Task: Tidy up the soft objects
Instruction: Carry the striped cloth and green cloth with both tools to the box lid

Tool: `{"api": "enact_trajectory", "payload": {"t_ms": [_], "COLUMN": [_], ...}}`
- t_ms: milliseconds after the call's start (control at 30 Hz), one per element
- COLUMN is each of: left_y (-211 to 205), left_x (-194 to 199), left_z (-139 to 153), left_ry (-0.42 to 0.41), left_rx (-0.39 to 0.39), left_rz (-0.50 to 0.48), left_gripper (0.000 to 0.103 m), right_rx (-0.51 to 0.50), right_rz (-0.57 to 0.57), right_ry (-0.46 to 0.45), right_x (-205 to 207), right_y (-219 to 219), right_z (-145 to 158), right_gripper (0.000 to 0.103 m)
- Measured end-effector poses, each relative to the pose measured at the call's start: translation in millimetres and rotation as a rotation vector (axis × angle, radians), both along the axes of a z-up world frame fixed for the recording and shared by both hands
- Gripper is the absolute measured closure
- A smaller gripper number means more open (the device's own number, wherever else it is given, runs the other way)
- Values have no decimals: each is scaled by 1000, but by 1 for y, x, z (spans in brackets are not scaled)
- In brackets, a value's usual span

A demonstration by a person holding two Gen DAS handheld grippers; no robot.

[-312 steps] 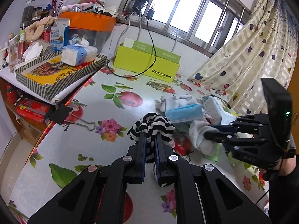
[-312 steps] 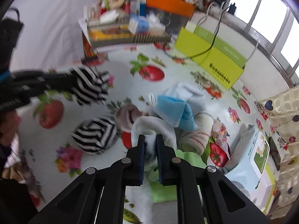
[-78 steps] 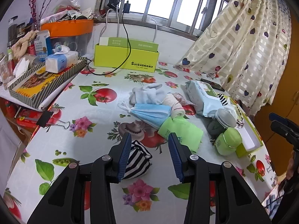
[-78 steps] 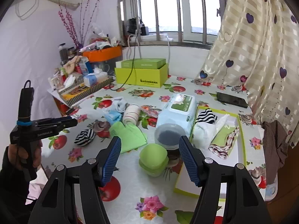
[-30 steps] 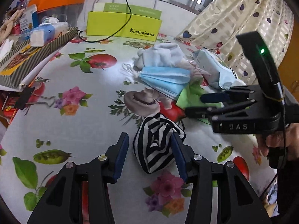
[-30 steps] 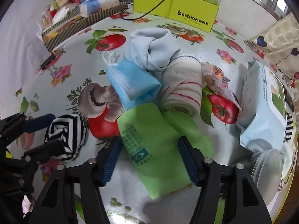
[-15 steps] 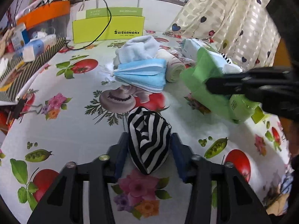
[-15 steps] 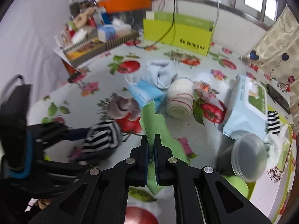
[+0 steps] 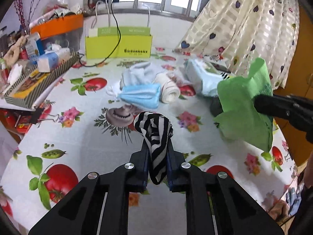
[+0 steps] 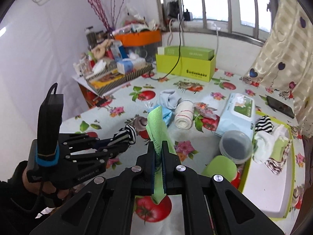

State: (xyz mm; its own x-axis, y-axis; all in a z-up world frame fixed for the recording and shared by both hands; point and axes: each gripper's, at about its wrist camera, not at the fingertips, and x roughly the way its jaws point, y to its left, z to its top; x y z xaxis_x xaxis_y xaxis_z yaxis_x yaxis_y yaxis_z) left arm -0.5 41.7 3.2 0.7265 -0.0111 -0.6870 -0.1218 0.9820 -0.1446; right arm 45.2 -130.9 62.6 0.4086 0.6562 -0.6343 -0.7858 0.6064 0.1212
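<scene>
1. Right, both hands are loaded: the left gripper (image 9: 157,168) has its jaws pinched tight on a striped sock (image 9: 154,131), which bunches up above the fingertips, clear of the table (image 9: 93,148).
2. Over on the other side, the right gripper (image 10: 158,168) is clamped just as tight on a green cloth (image 10: 156,121), the cloth standing up out of the jaws like a flag and a short tail hanging below.
3. Ahead and to the right of that right gripper sits the tray (image 10: 273,199), already holding another striped sock (image 10: 263,124) and some folded cloths, so that looks like where these two belong.
4. To do this well, I'd say carry each piece high enough to clear the grey-lidded jar (image 10: 235,146) and the green tub (image 10: 221,168) standing just before the tray's near wall.
5. Watch that dangling green tail; it could snag the jar lid on the way over.
6. Bring one gripper in at a time, I reckon, and let go only once the fabric is low over bare tray floor, so nothing flops over the rim.
7. Left behind, farther ahead on the table, are a blue mask (image 9: 139,96), a rolled sock (image 9: 170,90) and a pale blue cloth (image 9: 137,74).
</scene>
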Motion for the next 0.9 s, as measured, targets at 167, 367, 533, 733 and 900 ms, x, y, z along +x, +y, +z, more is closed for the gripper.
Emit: {"api": "enact_trajectory", "payload": {"t_ms": [167, 367, 533, 733, 900], "left_y": [-6, -17, -23, -28, -39], "left_x": [-1, 11, 16, 25, 38], "left_z": [9, 21, 40, 57, 62], "left_ry": [-17, -55, -100, -147, -156], "left_rx": [-12, -34, -49, -57, -67], "left_rz": [-9, -58, -99, -127, -149], "left_gripper": [88, 88, 88, 88, 88], "right_rx": [34, 49, 71, 73, 59], "right_rz": [-29, -92, -154, -209, -275], "right_ry": [-1, -22, -47, -68, -61], "right_x": [-3, 2, 9, 23, 41], "right_y": [-20, -42, -62, -79, -102], "right_z": [6, 17, 31, 37, 28], "right_gripper": [97, 97, 97, 97, 97]}}
